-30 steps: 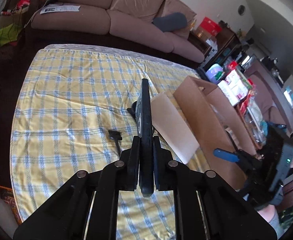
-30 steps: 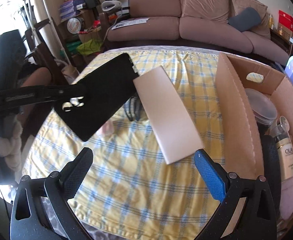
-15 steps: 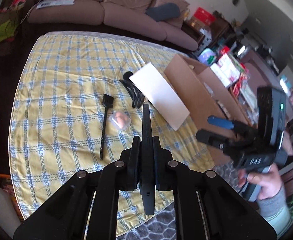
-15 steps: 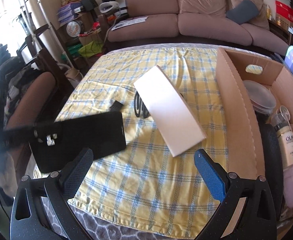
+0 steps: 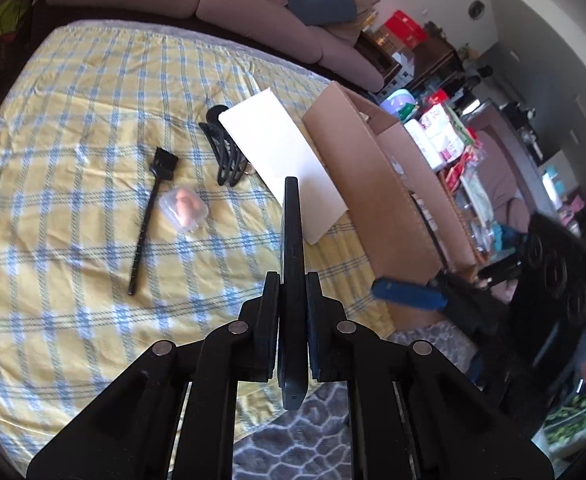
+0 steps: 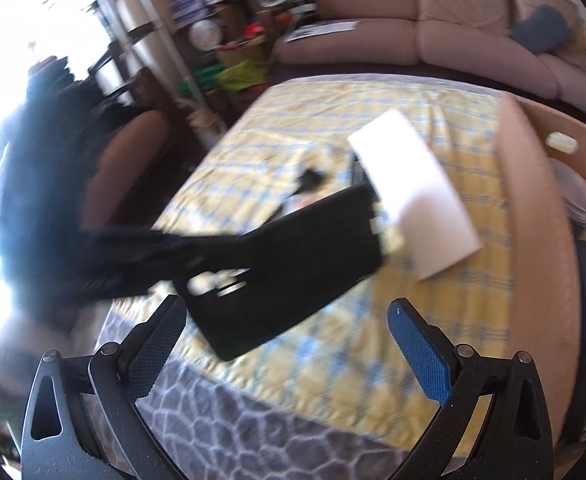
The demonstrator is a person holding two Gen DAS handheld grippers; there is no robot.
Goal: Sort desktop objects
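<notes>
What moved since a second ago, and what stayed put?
The left gripper, still clamped on the black phone case, pulled back toward the near edge of the table, so the brush and the hair clip now show. The right gripper stayed open and empty. The white box and the cardboard box did not move.

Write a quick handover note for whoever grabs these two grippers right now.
Left gripper: shut on the black phone case, held edge-on above the near table edge.
Right gripper: open, empty.
On the checked cloth: small black brush, pink item in a clear wrap, black hair clip, white flat box.
Cardboard box at the right already holds a few things.
Left: box the case, then the other four.
</notes>
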